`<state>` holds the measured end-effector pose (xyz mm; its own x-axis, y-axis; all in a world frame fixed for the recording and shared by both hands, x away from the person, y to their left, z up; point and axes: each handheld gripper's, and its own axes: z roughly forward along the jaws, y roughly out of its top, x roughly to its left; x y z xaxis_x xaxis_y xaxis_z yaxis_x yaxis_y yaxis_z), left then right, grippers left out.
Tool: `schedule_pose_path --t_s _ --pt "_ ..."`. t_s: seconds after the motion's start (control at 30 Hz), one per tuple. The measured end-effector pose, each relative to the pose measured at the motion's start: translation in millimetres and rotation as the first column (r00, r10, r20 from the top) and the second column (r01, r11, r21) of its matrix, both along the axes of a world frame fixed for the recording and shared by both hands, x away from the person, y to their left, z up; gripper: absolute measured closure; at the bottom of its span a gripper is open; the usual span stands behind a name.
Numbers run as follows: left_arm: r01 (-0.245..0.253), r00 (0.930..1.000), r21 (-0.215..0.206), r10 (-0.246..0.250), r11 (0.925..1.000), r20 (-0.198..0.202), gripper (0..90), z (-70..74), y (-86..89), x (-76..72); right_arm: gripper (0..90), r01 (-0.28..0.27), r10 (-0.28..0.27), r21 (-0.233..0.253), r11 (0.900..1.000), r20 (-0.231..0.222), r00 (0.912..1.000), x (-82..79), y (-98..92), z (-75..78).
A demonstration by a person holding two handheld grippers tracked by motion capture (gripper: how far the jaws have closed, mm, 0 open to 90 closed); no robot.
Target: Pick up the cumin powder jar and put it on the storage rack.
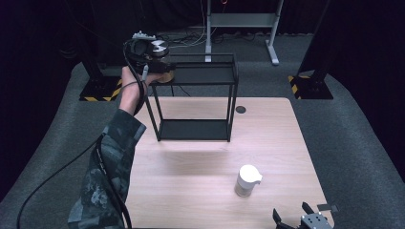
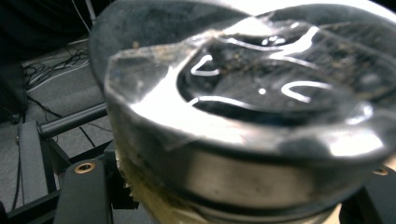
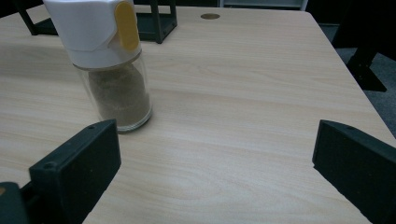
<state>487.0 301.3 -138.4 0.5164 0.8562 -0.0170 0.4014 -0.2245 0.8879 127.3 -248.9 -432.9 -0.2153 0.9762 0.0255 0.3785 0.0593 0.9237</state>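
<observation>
At the bottom right of the high view, the right tool (image 1: 300, 214) rests low over the near edge of the desk (image 1: 191, 157), released, with nothing between its jaws. In the right gripper view the two black jaws stand wide apart over bare wood.

Just beyond it, in the lower centre-right of the high view, a spice jar (image 1: 247, 181) stands upright on the desk, apart from the right tool. The right gripper view places the spice jar (image 3: 109, 60) in the upper left of the frame: clear glass body holding brown powder, white cap with a yellow flip tab. It is untouched.

In the middle of the frame a black wire shelf (image 1: 196, 98) stands at the far half of the desk, with a lower tier and an upper tier.

At the upper left of the high view, the left tool (image 1: 160, 67) is raised to the left end of the upper tier. It is clenched on a round tin (image 1: 165, 76). The left gripper view shows the round tin (image 2: 243, 121) close up: metal wall, glossy clear lid, dark contents under the lid, one jaw seen at the lower left and one at the lower right against its sides. Whether the tin's base already bears on the tier cannot be told.

Handling judgement: the tin is probably rigid and light. The smooth metal wall is likely slippery, and the clear lid may dent or pop. Hold belongs on the side wall below the lid rim, kept level.
</observation>
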Motion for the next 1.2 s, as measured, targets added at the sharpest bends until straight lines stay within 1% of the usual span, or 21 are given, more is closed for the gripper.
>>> schedule_pose_path --t_s 0.13,0.23,0.37,0.43,0.53,0.73,1.2 --pt "-0.012 0.9999 0.011 0.012 0.9999 -0.010 30.8 -0.6 -2.1 4.2 0.0 -0.005 0.005 -0.001 1.000 -0.001 1.0000 0.9 0.4 -0.7" --pt "-0.022 0.9997 0.026 0.022 0.9994 -0.006 30.8 -0.7 -5.6 5.7 0.0 -0.006 0.006 -0.001 1.000 -0.002 1.0000 1.0 0.5 -0.5" --pt "-0.028 0.9995 0.029 0.029 0.9992 -0.010 30.8 -2.0 -8.8 9.5 0.0 -0.002 0.002 0.001 1.000 -0.001 1.0000 0.8 0.3 -0.7" --pt "-0.031 0.9995 0.011 0.031 0.9995 -0.002 30.8 -6.1 -8.3 9.7 0.0 -0.001 0.001 0.001 1.000 0.001 1.0000 0.5 0.3 -1.1" --pt "-0.034 0.9993 0.004 0.034 0.9994 0.011 30.8 -9.5 -9.5 10.1 0.0 -0.003 0.003 0.000 1.000 0.005 1.0000 0.1 0.5 -1.3" --pt "-0.044 0.9987 -0.008 0.044 0.9990 0.024 30.8 -13.5 -11.3 12.6 0.0 -0.004 0.004 0.000 1.000 0.004 1.0000 0.4 0.5 -1.4" --pt "-0.062 0.9975 -0.014 0.062 0.9980 0.032 30.8 -15.8 -16.4 16.5 0.0 -0.005 0.005 0.000 1.000 0.004 1.0000 0.4 0.5 -1.6"
